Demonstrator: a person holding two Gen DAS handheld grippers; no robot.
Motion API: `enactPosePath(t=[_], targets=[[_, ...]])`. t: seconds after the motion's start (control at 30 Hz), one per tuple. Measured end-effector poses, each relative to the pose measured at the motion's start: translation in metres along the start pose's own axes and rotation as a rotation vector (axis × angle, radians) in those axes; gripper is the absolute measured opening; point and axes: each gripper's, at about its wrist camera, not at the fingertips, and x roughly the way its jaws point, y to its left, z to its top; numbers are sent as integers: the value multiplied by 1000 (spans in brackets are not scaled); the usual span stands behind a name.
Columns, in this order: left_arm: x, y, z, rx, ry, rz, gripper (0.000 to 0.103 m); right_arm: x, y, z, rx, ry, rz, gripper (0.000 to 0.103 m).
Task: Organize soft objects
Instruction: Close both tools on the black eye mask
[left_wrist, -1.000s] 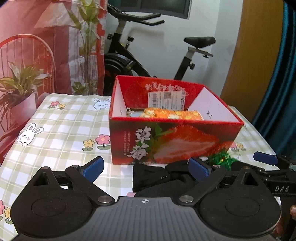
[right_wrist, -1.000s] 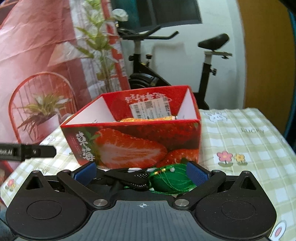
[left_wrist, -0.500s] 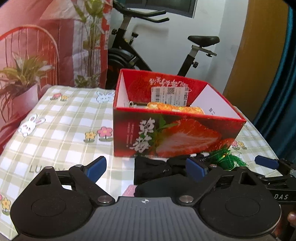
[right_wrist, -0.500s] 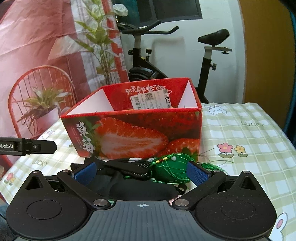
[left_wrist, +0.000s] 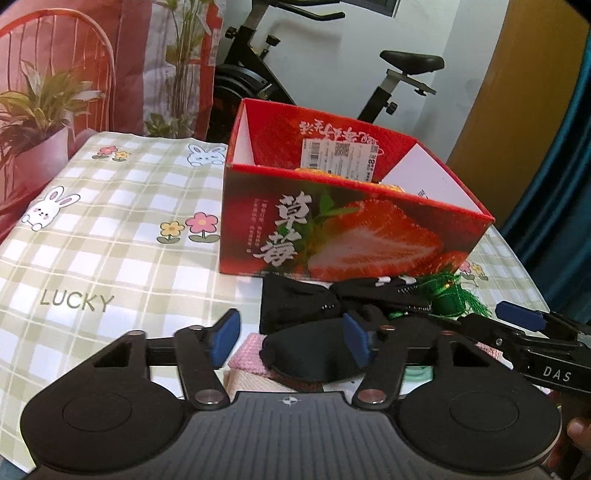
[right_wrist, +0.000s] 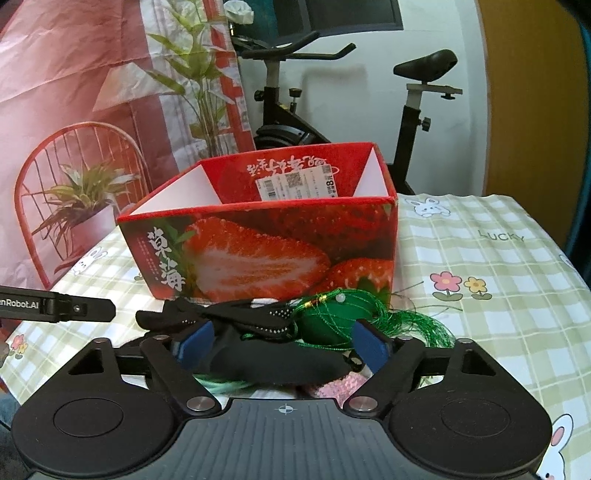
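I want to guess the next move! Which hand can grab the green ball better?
Probably the right. The green ball lies just ahead of the right gripper, whose fingers are closing. The left gripper faces the black cloth.

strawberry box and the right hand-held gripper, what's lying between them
In the right wrist view, a black strappy cloth piece and a green tasselled ornament lie on the tablecloth between the strawberry box and the right hand-held gripper, whose jaws are closing.
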Motion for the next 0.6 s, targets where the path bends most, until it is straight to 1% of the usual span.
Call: enactPosePath(t=[0.07,0.1,0.17,0.3,0.37,0.47,0.6], targets=[[2,2,-2,-11,9,-6,54,0,-1,-1,1,3,-2,72],[2,3,-2,-17,11,-7,54,0,-1,-2,3,4,-4,71],[3,6,-4,-30,16,-3,53,-1,-2,-2,9,5,-4,67],[4,12,-7,-56,27,-6,53,-2,-5,-4,17,10,-1,66],[5,13,-7,-65,36,-16,53,1,-7,-5,34,25,-1,63],[9,12,-6,-71,53,-22,53,4,-9,-6,45,30,-2,62],[16,13,-10,-87,82,-36,53,11,-12,-11,66,56,14,58]])
